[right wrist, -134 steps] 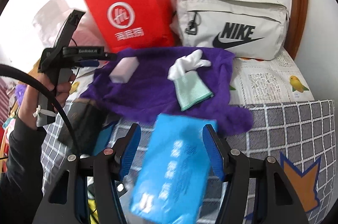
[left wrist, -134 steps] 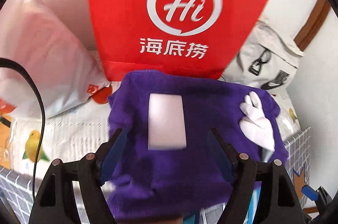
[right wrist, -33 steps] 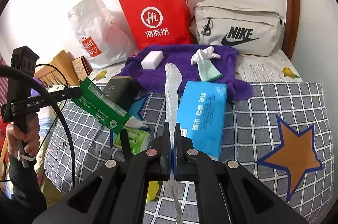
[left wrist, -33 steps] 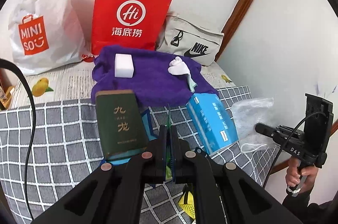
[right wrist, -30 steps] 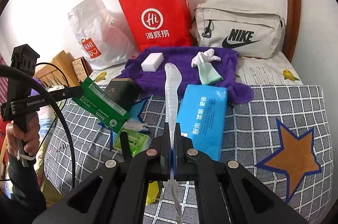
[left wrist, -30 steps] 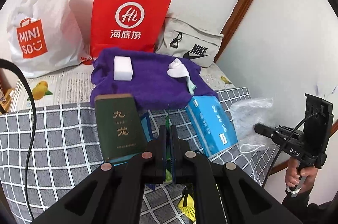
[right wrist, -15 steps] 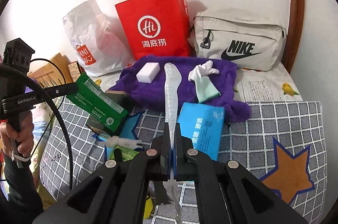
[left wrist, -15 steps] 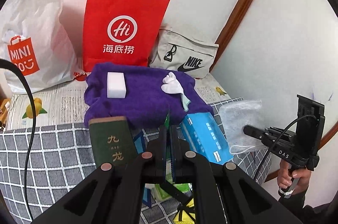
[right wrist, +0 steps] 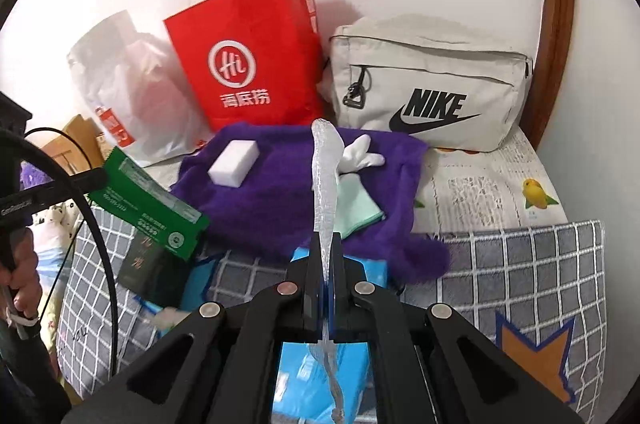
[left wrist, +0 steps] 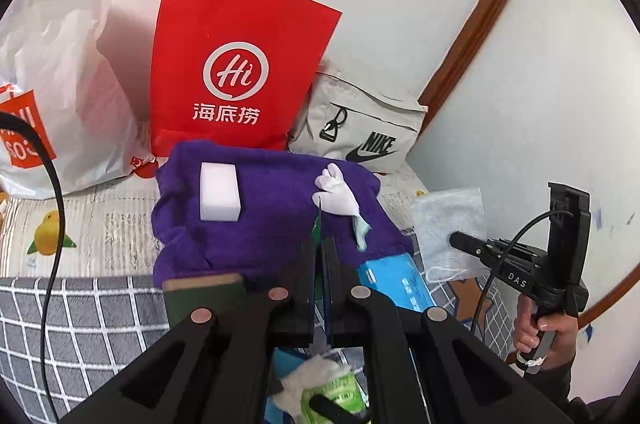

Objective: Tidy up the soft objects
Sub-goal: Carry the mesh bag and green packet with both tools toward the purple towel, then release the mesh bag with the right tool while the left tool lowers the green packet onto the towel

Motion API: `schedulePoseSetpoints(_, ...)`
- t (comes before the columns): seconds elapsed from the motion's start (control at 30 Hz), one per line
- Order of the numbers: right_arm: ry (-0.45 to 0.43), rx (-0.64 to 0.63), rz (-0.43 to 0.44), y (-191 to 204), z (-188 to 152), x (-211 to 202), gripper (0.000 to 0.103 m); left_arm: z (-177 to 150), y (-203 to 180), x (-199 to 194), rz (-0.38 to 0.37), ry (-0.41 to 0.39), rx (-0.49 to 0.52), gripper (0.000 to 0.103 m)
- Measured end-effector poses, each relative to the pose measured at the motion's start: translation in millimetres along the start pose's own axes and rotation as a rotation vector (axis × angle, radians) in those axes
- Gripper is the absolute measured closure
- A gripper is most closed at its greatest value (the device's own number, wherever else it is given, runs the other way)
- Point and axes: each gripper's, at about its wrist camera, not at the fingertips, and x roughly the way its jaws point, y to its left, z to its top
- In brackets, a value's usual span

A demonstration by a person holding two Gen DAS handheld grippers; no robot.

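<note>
Bed [right wrist: 520, 264] below, both tongs clamped: green packet [right wrist: 148, 202], white pouch [left wrist: 448, 230]

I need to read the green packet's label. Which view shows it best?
The right wrist view: the green packet shows its printed face there, held by the left tool. The left wrist view shows only its thin edge.

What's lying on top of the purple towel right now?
On the purple towel lie a white sponge block and a white glove with a mint-green cuff. The held clear packet hides part of the glove; what the towel covers cannot be seen.
</note>
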Motion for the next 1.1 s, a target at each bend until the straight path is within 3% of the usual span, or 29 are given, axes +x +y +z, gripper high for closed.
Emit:
schedulePoseSetpoints(0.43,0.072,0.008,-0.074,-29,40,82,0.102,28,19,39,-0.002,0.025,-0.042,0.099)
schedulePoseSetpoints(0.57,0.117,0.031,-0.050,-38,47,109,0.102,32,24,50,0.000,0.034,-0.045,0.099)
schedulePoseSetpoints(0.8,0.243,0.044,-0.046,-48,42,158,0.101,42,28,73,-0.009,0.055,-0.053,0.099)
schedulePoseSetpoints(1.0,0.253,0.021,-0.059,-52,37,161,0.098,49,30,91,-0.028,0.074,-0.060,0.099)
schedulePoseSetpoints(1.07,0.244,0.006,-0.065,-51,37,161,0.090,48,32,98,-0.035,0.085,-0.068,0.099)
schedulePoseSetpoints(1.1,0.237,0.001,-0.067,-51,37,158,0.078,48,34,101,-0.031,0.090,-0.073,0.099)
